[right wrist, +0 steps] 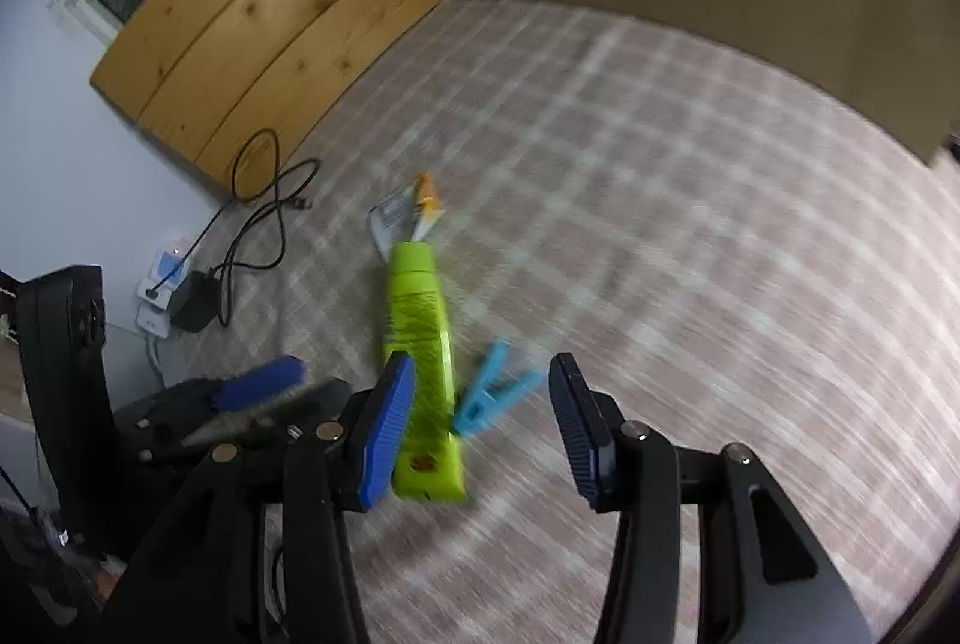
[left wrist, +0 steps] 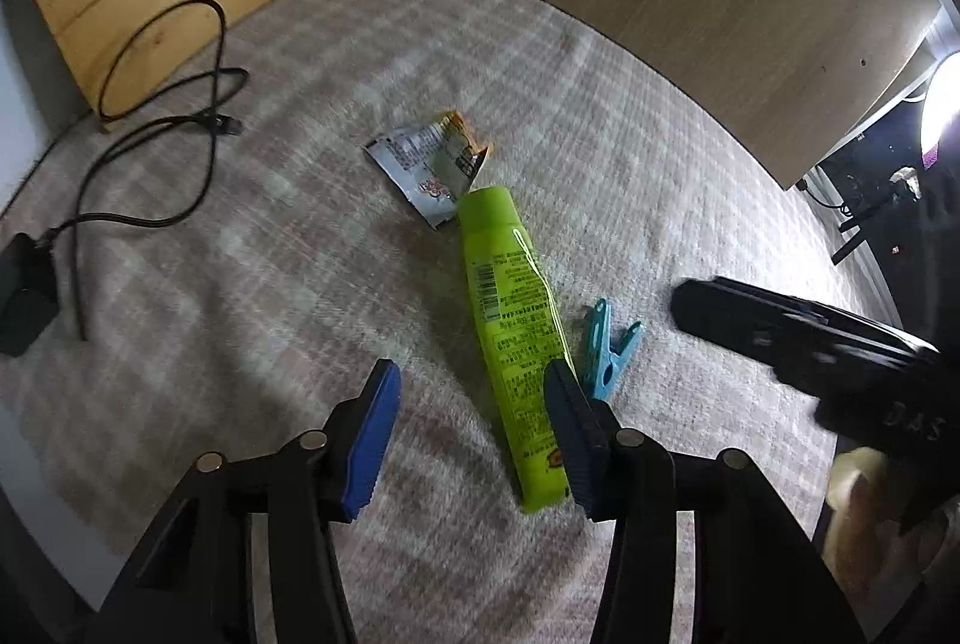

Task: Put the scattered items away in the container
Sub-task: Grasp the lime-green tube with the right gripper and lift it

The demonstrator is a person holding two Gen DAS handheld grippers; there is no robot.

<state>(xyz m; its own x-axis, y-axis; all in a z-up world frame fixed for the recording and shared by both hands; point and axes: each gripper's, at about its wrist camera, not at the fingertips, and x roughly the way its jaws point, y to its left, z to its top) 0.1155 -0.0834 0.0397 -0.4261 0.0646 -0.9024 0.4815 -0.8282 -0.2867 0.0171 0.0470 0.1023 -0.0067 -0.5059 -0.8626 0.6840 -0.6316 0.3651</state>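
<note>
Over on the left a looped black power cable sprawls on the pale checked rug, then mid-rug a crumpled silver snack wrapper, a lime-green plastic tube and, just beside it, a light-blue clothes peg, all loose. Left gripper spread wide and empty above the tube's flat end, right gripper likewise released over tube and peg. No container in view, so I'd judge nothing is tidied yet.

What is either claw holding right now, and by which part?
Nothing is held. Both the left claw and the right claw are open above the blanket, with the green tube and blue clothespin lying loose.
</note>
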